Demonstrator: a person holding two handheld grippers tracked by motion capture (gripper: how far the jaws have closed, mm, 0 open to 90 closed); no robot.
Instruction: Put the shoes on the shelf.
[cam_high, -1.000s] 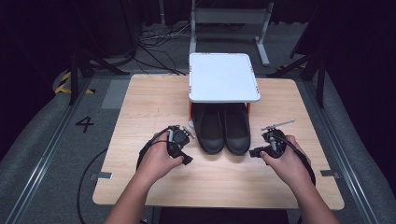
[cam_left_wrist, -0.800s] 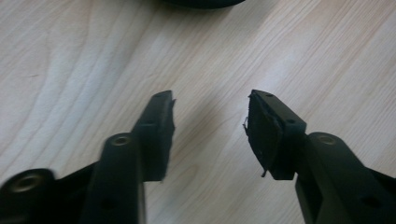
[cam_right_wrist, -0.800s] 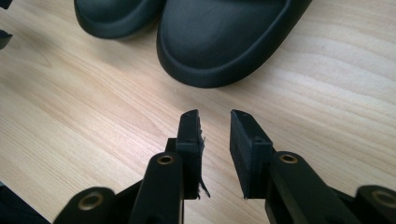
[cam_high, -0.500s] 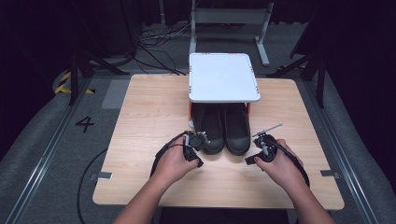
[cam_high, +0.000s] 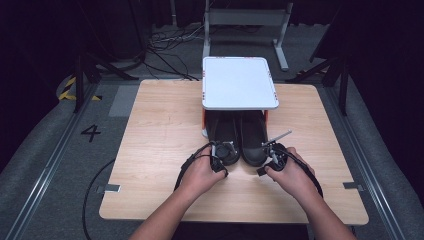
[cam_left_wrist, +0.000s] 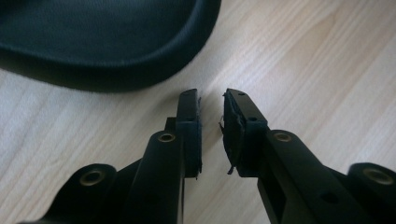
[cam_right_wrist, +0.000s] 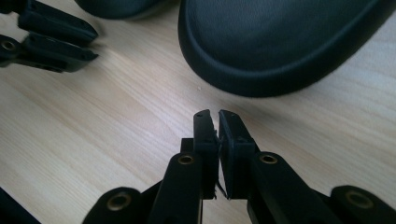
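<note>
The left claw (cam_high: 223, 151) sits low over the desk (cam_high: 160, 130), its tips just in front of the toe of the left shoe (cam_high: 225, 134). In the left gripper view its 2 jaws (cam_left_wrist: 210, 100) have just been closing and now stand with a narrow gap of bare wood between them. They are nearly together, with nothing in the gap. The dark rounded toe (cam_left_wrist: 102, 37) lies just beyond the tips, near but apart.

The 2 black shoes stand side by side near the middle of the desk, heels tucked under the white raised shelf (cam_high: 239, 82) and toes pointing at the near edge. That leaves the toes as the only parts easily reached, which is probably why both hands come in there.

The right shoe (cam_high: 252, 140) has the right claw (cam_high: 271, 150) just in front of its toe. In the right gripper view that claw's jaws (cam_right_wrist: 211, 114) have just been closing and are now pressed together, empty, aimed at the wood just short of the toe cap (cam_right_wrist: 280, 42). The left claw (cam_right_wrist: 51, 37) shows at the upper left of that view, beside the other toe (cam_right_wrist: 116, 5).

With jaws this narrow, neither claw looks set to pinch a shoe. More likely, they are narrowed to serve as blunt tips, 1 per shoe, to nudge or hook the pair out from under the shelf. A slip off the rounded toe is the risk.
</note>
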